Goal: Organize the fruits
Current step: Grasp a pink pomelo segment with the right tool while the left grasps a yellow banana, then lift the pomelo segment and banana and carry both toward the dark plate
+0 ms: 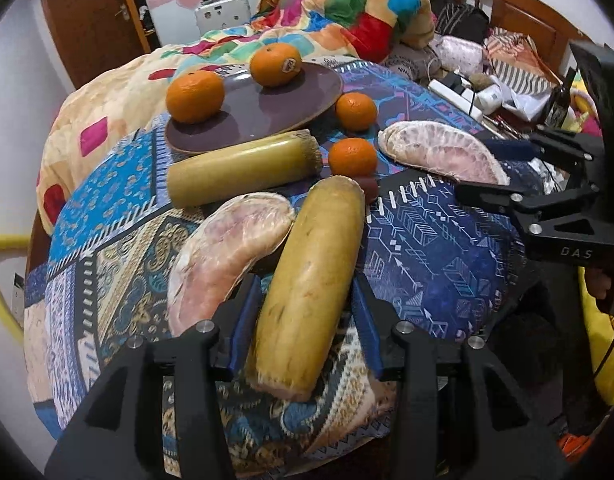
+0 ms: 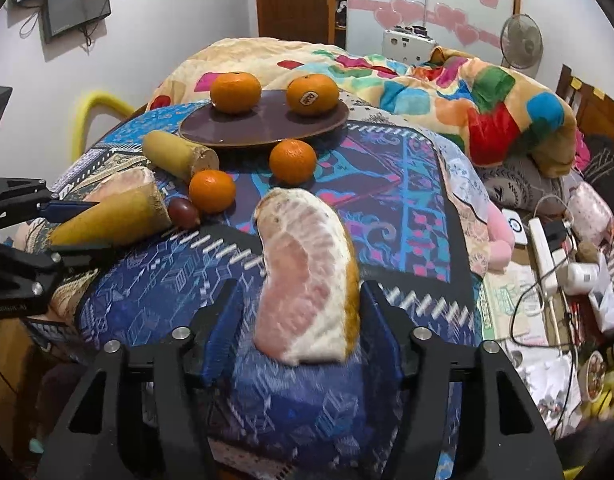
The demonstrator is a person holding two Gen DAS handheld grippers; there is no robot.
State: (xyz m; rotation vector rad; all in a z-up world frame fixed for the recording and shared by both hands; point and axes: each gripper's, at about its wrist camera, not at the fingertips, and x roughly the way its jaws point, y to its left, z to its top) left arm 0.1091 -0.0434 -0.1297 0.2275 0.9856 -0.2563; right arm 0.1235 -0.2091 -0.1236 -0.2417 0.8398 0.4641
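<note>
My left gripper (image 1: 305, 292) stands open around a yellow-brown cane-like piece (image 1: 307, 288) lying on the patterned cloth; the blue pads sit apart from its sides. A pomelo wedge (image 1: 231, 256) lies just left of it. My right gripper (image 2: 303, 312) stands open around another pomelo wedge (image 2: 307, 276), which also shows in the left wrist view (image 1: 439, 152). A brown plate (image 1: 275, 112) holds two oranges (image 1: 195, 96) (image 1: 275, 65). Two smaller oranges (image 1: 355, 111) (image 1: 353, 157) lie beside the plate. A second cane piece (image 1: 243, 170) lies in front of the plate.
A small dark red fruit (image 2: 183, 213) lies by the near cane piece. A colourful blanket (image 2: 467, 92) is heaped behind the plate. A power strip (image 2: 545, 252), cables and clutter lie to the right. A yellow chair back (image 2: 95, 108) stands at the left.
</note>
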